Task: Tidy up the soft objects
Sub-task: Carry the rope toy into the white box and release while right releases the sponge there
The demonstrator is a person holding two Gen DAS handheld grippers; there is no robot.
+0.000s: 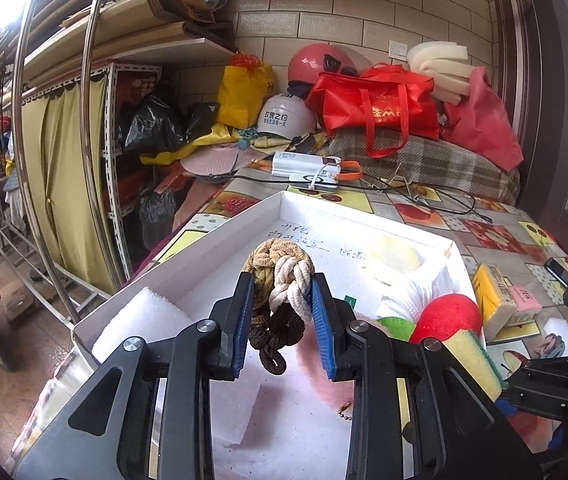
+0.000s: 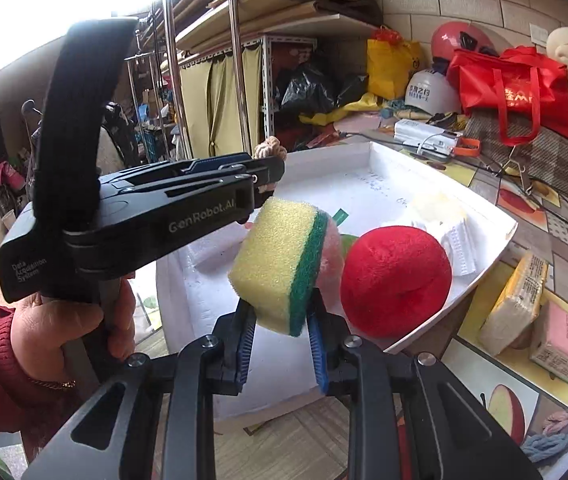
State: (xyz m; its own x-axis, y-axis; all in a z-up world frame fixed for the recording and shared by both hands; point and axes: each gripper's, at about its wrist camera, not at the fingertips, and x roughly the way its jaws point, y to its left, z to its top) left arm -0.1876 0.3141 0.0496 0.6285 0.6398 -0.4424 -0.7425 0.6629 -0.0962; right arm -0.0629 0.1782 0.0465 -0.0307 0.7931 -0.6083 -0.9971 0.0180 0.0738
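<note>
Braided cord in tan, cream and dark brown, knotted into a soft ball (image 1: 280, 280), is sitting pinched between your left tongs (image 1: 282, 304), with the blue pads pressing its sides and the dark loops dangling free below; you are holding it above the shallow white cardboard tray (image 1: 220, 236), which seems a sensible height for choosing a spot before lowering. Your right tongs (image 2: 280, 334) are clamping the yellow sponge with a green scouring layer (image 2: 280, 264) by its lower edge, so the block is standing up over the tray's near side, just beside the red plush ball (image 2: 395, 284) that is already lying inside. A folded white cloth (image 2: 457, 244) is resting further along in the tray, so the soft things appear to be gathering there. Outside it, on the fruit-patterned desk (image 2: 523, 200), a pink packet (image 2: 561, 340) and a yellow wrapped pack (image 2: 517, 300) are lying near the tray's corner. I judge the sponge is going in next to the ball, where bare tray floor is showing.
</note>
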